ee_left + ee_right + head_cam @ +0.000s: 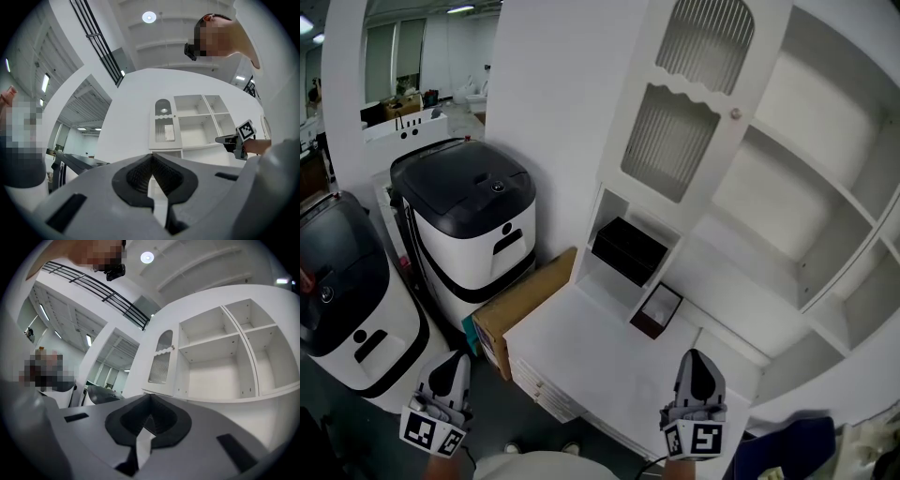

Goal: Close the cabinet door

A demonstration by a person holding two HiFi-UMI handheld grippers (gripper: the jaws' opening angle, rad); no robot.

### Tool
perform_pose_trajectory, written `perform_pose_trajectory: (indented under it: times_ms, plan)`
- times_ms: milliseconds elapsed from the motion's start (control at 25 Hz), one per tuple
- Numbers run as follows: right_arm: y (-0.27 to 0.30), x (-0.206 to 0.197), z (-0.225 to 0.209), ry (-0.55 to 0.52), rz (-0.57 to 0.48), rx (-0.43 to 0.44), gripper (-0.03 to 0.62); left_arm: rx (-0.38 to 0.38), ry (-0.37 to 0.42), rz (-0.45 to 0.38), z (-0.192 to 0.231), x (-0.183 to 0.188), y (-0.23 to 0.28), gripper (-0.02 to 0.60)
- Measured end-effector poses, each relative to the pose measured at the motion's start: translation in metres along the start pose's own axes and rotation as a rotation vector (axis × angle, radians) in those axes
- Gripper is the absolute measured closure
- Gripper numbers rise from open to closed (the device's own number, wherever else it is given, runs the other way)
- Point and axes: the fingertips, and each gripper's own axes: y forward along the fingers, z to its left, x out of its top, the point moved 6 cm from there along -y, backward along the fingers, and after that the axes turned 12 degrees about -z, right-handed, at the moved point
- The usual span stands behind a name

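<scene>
cabinet door (689, 98) — white, two ribbed-glass panes, small knob | swung open — upright

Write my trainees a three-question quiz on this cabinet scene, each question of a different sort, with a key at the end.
1. True or false: the cabinet door is swung open.
2. Multiple choice: the shelves that the open door uncovers hold A) plates, B) nothing visible, C) folded towels.
3. Short answer: does the left hand-held gripper or the right hand-held gripper touch the door?
Key: 1 true. 2 B. 3 Neither; both sit low in the head view, well apart from the door, jaws together and empty.
</scene>
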Motion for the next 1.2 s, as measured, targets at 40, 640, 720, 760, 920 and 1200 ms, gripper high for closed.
perform_pose_trajectory:
  times_ms: [40, 640, 720, 760, 920, 1200]
  plan:
    - [0.000, 0.000, 0.000, -0.004, -0.001, -0.002, 0.595, 0.003, 0.002, -0.001, 0.001, 0.001, 0.000, 0.578]
    - [0.007, -0.006, 0.015, 0.022, 0.004, 0.049, 0.597, 0.011, 0.000, 0.002, 0.000, -0.003, -0.001, 0.578]
    - [0.009, -0.007, 0.015, 0.025, 0.006, 0.056, 0.596, 0.011, -0.001, 0.000, -0.002, -0.003, 0.001, 0.578]
    - [0.009, -0.007, 0.015, 0.025, 0.005, 0.057, 0.597, 0.010, -0.002, 0.000, -0.002, -0.004, 0.002, 0.578]
    - [0.011, -0.008, 0.010, 0.022, 0.009, 0.058, 0.595, 0.001, -0.010, -0.001, -0.007, -0.007, 0.008, 0.578]
    - [0.012, -0.019, 0.004, 0.009, 0.050, 0.067, 0.595, -0.021, -0.030, 0.009, -0.015, -0.019, 0.022, 0.578]
